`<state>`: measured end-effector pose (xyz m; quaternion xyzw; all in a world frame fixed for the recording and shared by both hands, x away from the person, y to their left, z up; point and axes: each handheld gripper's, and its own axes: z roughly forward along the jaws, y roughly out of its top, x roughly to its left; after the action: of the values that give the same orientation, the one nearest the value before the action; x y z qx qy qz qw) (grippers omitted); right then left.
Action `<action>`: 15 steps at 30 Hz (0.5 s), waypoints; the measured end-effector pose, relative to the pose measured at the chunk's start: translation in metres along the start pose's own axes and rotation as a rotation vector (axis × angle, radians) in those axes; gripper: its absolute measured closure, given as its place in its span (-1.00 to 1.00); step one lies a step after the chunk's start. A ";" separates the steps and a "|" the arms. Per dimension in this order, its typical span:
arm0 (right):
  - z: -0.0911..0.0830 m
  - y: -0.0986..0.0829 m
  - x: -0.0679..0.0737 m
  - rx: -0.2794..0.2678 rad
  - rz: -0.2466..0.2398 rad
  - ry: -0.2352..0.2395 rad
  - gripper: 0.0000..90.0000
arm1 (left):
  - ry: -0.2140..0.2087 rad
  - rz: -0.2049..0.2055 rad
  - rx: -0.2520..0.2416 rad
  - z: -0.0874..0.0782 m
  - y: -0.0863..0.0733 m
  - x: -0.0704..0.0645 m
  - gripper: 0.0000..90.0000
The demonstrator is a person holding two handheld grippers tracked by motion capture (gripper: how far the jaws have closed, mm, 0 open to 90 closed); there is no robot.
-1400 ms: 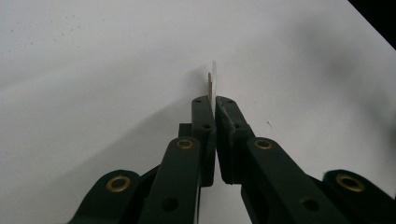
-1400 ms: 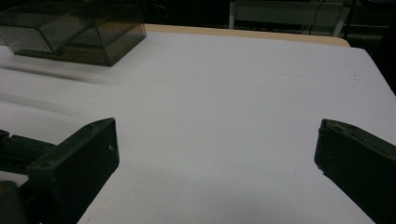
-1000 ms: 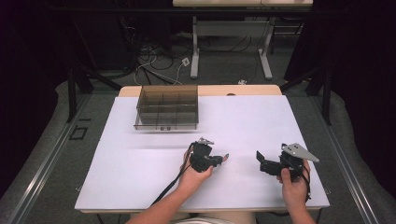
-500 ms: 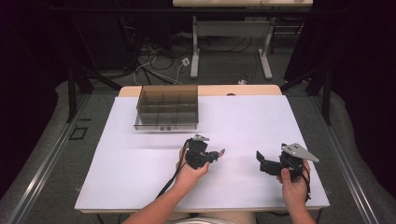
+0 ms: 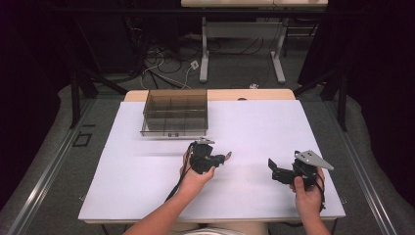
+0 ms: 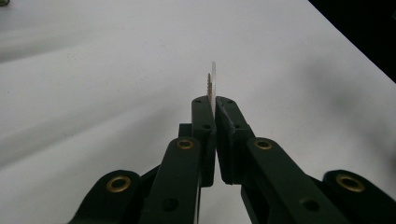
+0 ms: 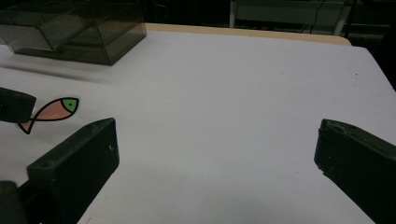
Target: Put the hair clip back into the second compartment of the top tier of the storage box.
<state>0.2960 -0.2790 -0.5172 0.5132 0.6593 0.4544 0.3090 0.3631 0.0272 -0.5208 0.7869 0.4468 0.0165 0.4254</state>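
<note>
Where the white table (image 5: pixel 254 122) runs out to its front and right edges, open surface lies all round both grippers. Compartmented clear box (image 5: pixel 175 112) sits at the far left, well apart. Right gripper (image 5: pixel 275 170), near the front-right edge: jaws wide, holding nothing. Left gripper (image 5: pixel 221 158), mid-table: jaws closed on fish sticker (image 7: pixel 50 111), a flat pink fish w/ green head, black outline; seen edge-on betw. the jaws in the left gripper view.

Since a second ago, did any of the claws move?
The left claw, shut on the fish sticker, slid a little toward the divided box. The right claw stayed open in its place, and the box did not move.
</note>
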 end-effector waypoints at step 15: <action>0.000 0.000 0.000 0.006 0.005 0.000 -1.00 | 0.024 0.007 -0.034 -0.016 0.012 0.006 0.94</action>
<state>0.2962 -0.2788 -0.5176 0.5158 0.6593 0.4532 0.3064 0.3685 0.0393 -0.5041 0.7809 0.4488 0.0348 0.4331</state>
